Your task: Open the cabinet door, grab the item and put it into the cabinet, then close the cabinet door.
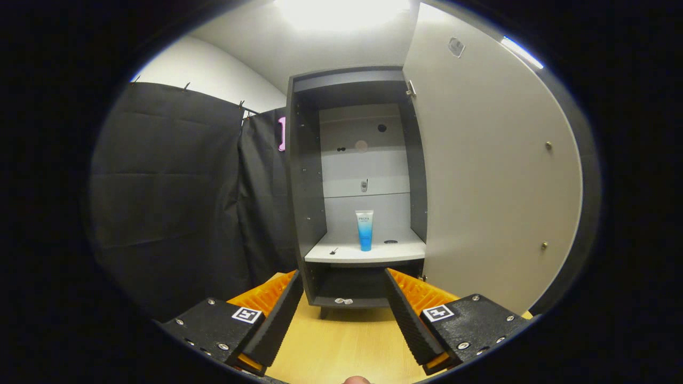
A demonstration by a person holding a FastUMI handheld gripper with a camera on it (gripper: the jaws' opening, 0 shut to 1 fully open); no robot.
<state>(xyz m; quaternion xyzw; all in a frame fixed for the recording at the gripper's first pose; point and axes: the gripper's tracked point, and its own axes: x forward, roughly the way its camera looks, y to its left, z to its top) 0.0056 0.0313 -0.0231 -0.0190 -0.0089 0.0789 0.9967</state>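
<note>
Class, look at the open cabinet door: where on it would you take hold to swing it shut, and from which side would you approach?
Take the cabinet door at its free vertical edge, the side away from the hinge by the cabinet top. That edge probably needs the least push. Come from the door's outer side; the open tongs can straddle the thin panel or simply press it.

I see little lettering from here. The blue-and-white tube (365, 230) standing upright on the cabinet's shelf (368, 252) carries a small dark line of print near its top, too small for me to read. Each of the two fingers of the gripper (343, 313), spread wide with nothing between them, bears a square black-and-white marker tag (247, 314), a pattern with no letters or numbers. A small sticker (456, 46) high on the open door (491, 176) is illegible.
</note>
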